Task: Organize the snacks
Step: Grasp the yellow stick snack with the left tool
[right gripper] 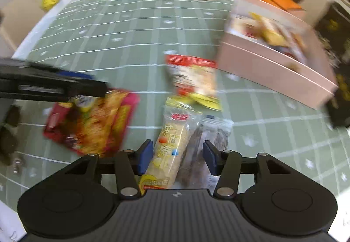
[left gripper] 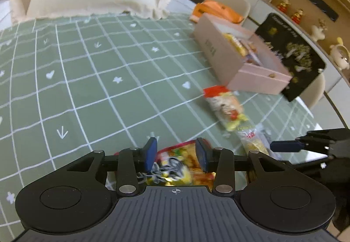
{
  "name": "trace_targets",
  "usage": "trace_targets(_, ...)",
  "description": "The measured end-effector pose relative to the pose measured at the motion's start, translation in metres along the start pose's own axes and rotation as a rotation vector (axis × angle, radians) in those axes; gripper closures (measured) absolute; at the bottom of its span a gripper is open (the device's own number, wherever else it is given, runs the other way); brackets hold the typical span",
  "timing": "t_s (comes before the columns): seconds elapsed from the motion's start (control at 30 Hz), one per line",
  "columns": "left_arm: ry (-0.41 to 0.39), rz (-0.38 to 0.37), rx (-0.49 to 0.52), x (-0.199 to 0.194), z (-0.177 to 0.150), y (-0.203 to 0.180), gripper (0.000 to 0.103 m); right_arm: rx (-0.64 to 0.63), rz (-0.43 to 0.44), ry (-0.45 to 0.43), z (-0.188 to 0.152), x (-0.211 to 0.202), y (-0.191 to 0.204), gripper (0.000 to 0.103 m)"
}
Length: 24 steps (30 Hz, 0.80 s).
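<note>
The left tool (left gripper: 176, 155) is standing open over a red and yellow snack packet (left gripper: 175, 165) that is lying flat on the desk (left gripper: 87, 80). The right tool (right gripper: 177, 157) is also open, gripping nothing, above a long clear-wrapped bar (right gripper: 169, 145) and a dark snack bag (right gripper: 207, 143). The pink box (right gripper: 277, 66), holding snacks, is sitting at the far right.

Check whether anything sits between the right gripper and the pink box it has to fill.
Yes. A red-and-yellow snack packet lies on the cloth between the right gripper and the pink box; the path above it looks open.
</note>
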<state>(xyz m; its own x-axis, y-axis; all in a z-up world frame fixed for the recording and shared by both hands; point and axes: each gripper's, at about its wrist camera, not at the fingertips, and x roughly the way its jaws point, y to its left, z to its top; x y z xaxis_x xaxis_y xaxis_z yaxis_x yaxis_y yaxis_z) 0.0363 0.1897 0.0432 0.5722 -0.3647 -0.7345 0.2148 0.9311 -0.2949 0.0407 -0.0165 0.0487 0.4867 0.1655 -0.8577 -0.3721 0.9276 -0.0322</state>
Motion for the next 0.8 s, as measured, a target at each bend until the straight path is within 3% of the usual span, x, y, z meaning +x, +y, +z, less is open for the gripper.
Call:
trace_targets(0.13,0.031,-0.108,0.001,-0.008,-0.001,-0.031,0.06,0.156,0.103,-0.004,-0.009,-0.013,-0.043,0.047)
trace_targets(0.27,0.093,-0.17,-0.052,0.014,-0.007,-0.064,0.06,0.292,0.051,-0.052,-0.017,-0.029,-0.076,0.04)
trace_targets(0.4,0.131,-0.118,-0.055,0.045,-0.008,-0.098,0.059,0.333,-0.032,-0.068,-0.024,-0.036,-0.095,0.04)
trace_targets(0.53,0.13,-0.035,0.095,0.061,-0.016,-0.128,0.06,0.326,-0.085,-0.078,-0.035,-0.04,-0.106,0.034)
trace_targets(0.63,0.132,-0.028,0.122,0.056,-0.02,-0.128,0.068,0.314,-0.085,-0.084,-0.041,-0.044,-0.11,0.028)
trace_targets(0.8,0.147,0.003,0.053,0.042,-0.031,-0.115,0.069,0.283,0.002,-0.061,-0.036,-0.03,-0.1,0.028)
